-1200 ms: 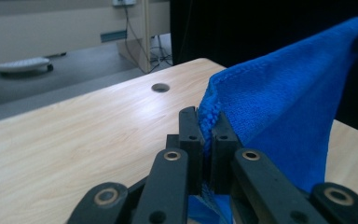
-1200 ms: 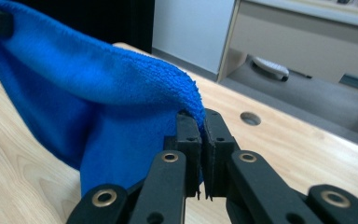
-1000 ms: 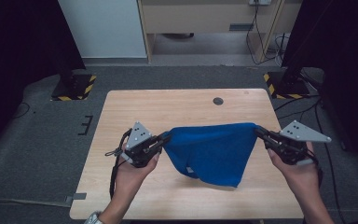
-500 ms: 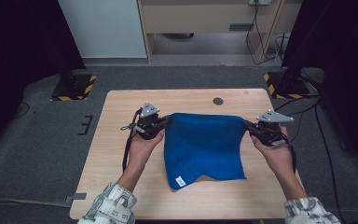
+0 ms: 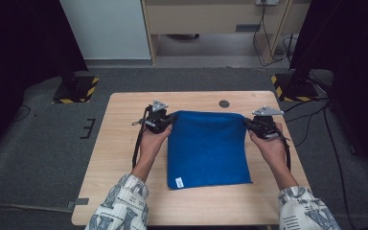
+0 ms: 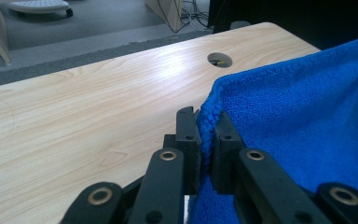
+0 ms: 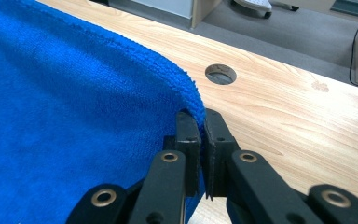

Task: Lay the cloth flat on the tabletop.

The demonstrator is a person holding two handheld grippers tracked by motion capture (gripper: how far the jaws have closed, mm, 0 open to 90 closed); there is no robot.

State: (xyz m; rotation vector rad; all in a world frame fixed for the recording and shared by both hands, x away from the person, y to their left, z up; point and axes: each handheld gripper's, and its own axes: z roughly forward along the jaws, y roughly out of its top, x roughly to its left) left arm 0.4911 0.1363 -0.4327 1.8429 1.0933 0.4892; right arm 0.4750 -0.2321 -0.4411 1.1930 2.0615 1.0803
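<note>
A blue cloth (image 5: 206, 148) lies spread on the wooden table (image 5: 120, 143), with a small white tag near its front left corner. My left gripper (image 5: 170, 118) is shut on the cloth's far left corner. In the left gripper view the black jaws pinch the blue cloth (image 6: 307, 116) hem at the left gripper (image 6: 205, 128). My right gripper (image 5: 247, 123) is shut on the far right corner. The right gripper view shows the right gripper (image 7: 199, 126) clamped on the edge of the blue cloth (image 7: 65, 107).
A round cable hole (image 5: 224, 103) sits in the table just beyond the cloth's far edge. Cables trail from both grippers toward the person. Black stands with yellow-striped bases (image 5: 76, 91) flank the table on the grey floor.
Both grippers moved away from the person toward the far side of the table, still holding the corners. The cloth went from hanging and bunched to lying flat.
</note>
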